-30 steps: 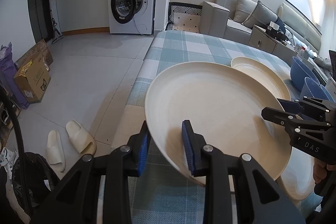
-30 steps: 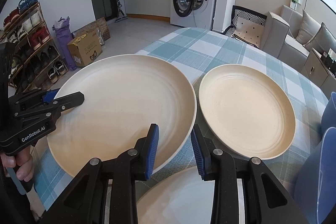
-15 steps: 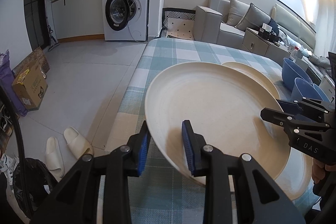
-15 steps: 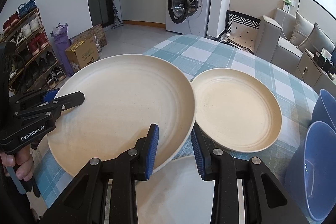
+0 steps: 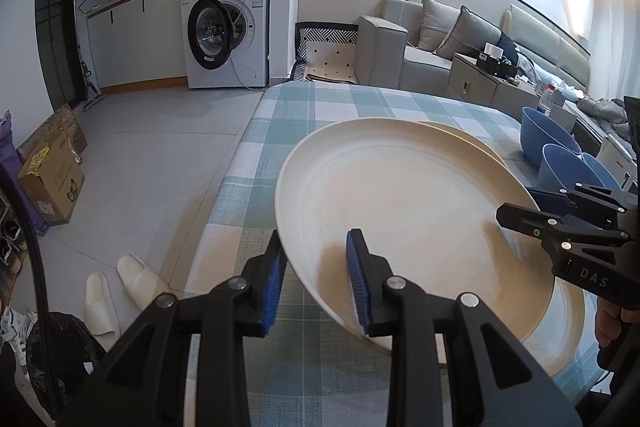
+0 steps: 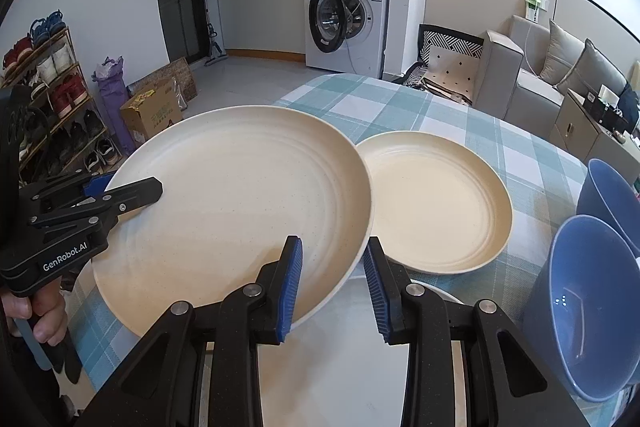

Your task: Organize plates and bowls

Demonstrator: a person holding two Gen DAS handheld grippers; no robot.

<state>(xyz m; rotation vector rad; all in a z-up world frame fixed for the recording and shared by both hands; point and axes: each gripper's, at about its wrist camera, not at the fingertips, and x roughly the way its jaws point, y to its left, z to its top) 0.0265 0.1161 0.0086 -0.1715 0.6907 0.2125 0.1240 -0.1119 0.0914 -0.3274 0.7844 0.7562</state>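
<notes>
A large cream plate [image 5: 400, 211] hangs tilted above the checked tablecloth, held by both grippers. My left gripper [image 5: 316, 279] is shut on its near left rim, one pad under and one pad inside the plate. My right gripper [image 6: 332, 279] is shut on the opposite rim [image 6: 360, 247]. A smaller cream plate [image 6: 436, 203] lies flat on the cloth just beyond, its edge partly hidden by the held plate [image 6: 232, 187]. A white plate [image 6: 340, 367] rests on the table below my right gripper. Blue bowls [image 6: 588, 307] stand at the right.
The table's left edge [image 5: 224, 187] drops to a tiled floor with slippers [image 5: 120, 291] and a cardboard box [image 5: 52, 183]. More blue bowls [image 5: 544, 139] sit at the table's far right. A hand [image 6: 44, 311] grips the left tool's handle.
Both grippers have lifted the large plate a little and carried it across the table. Its rim now overlaps the smaller plate in the right wrist view. Both grips are unchanged.
</notes>
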